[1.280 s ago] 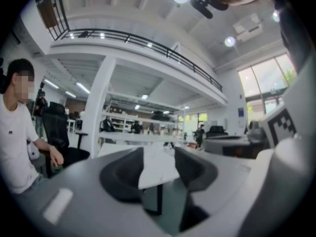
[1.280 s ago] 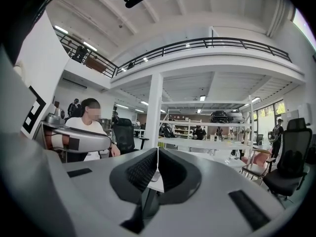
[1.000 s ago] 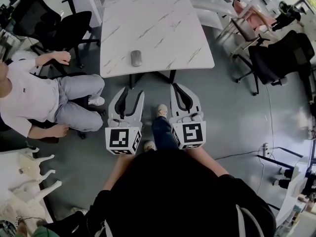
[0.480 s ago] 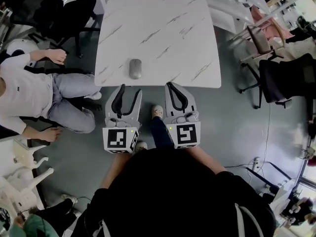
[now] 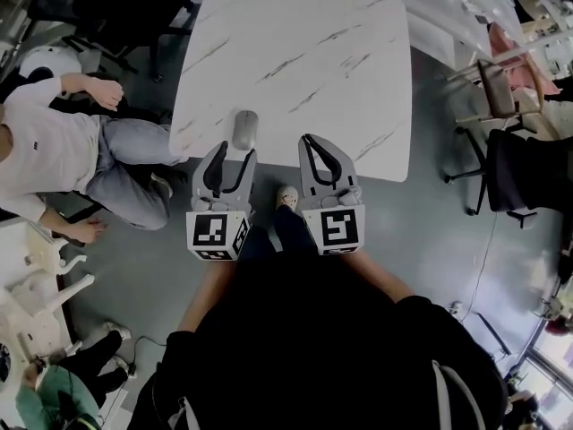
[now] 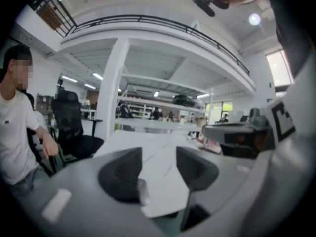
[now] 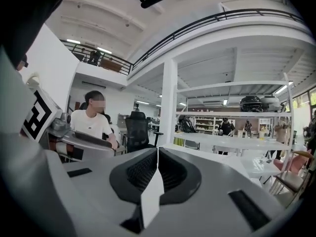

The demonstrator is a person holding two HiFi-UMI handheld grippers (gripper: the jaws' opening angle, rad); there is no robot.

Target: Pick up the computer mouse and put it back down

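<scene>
Head view: the computer mouse (image 5: pixel 244 129) lies on the white table (image 5: pixel 304 52) near its front edge, just ahead of the left gripper (image 5: pixel 235 153), jaws apart and empty. The right gripper (image 5: pixel 309 141) is closed on nothing. Likely the approach step; next, straddle the mouse.

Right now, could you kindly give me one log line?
left gripper: open | right gripper: shut, empty | grey oval computer mouse: on white marble-patterned table, ungripped

In the left gripper view, the computer mouse (image 6: pixel 143 191) is only a blurred sliver, mostly behind a jaw of the left gripper (image 6: pixel 159 152). The head view's top edge cuts off the table (image 5: pixel 304 25).
</scene>
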